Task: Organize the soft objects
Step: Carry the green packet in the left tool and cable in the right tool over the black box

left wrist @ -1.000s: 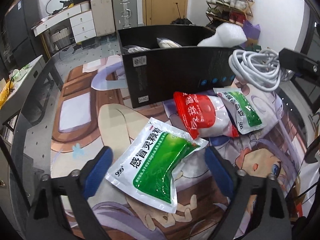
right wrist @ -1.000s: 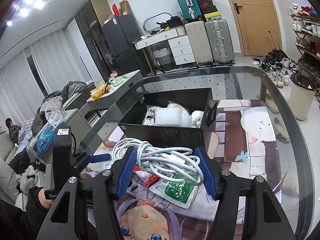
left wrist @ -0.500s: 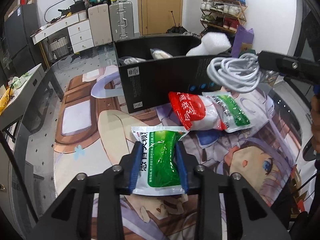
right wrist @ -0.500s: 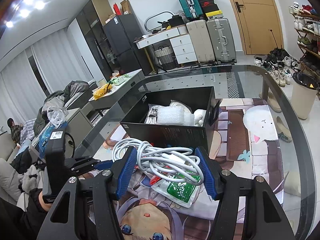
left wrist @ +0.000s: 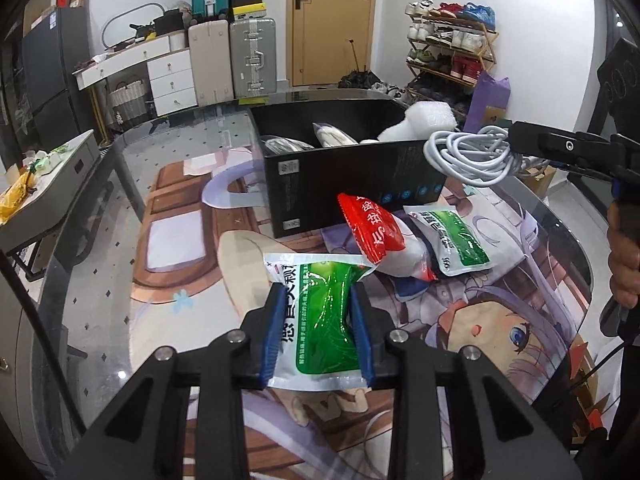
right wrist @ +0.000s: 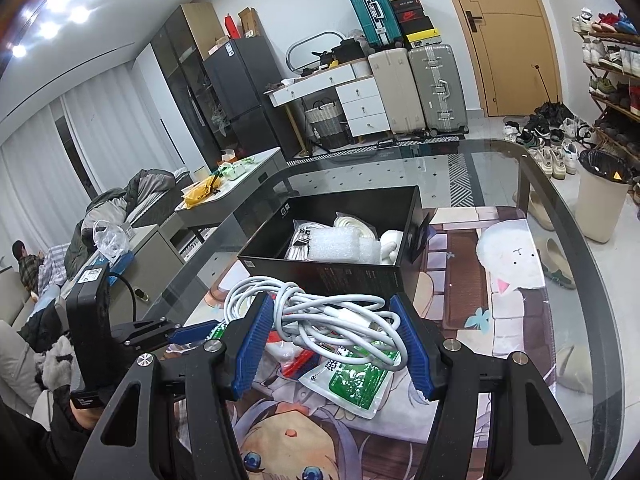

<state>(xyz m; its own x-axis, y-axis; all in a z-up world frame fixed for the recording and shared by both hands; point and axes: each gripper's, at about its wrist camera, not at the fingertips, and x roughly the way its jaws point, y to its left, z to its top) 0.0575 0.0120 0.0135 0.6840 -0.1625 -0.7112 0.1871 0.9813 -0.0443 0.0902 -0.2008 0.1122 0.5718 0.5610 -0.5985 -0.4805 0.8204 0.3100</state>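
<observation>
The left gripper [left wrist: 318, 330] has just closed on the near green sachet [left wrist: 320, 316], lifting it. The right gripper [right wrist: 334, 340] grips the white cable coil [right wrist: 320, 316] near the black box [right wrist: 332, 272]. Slick foil might slip; loose loops could snag the rim.

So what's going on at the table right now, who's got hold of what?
A person is tidying soft items into the black box with two handheld grippers. The left gripper has just closed on a green-and-white pouch and holds it pinched. The right gripper grips a bundle of white cable just in front of the box. A red pouch and a second green pouch lie on the table. The box already holds foam and bagged items.
</observation>
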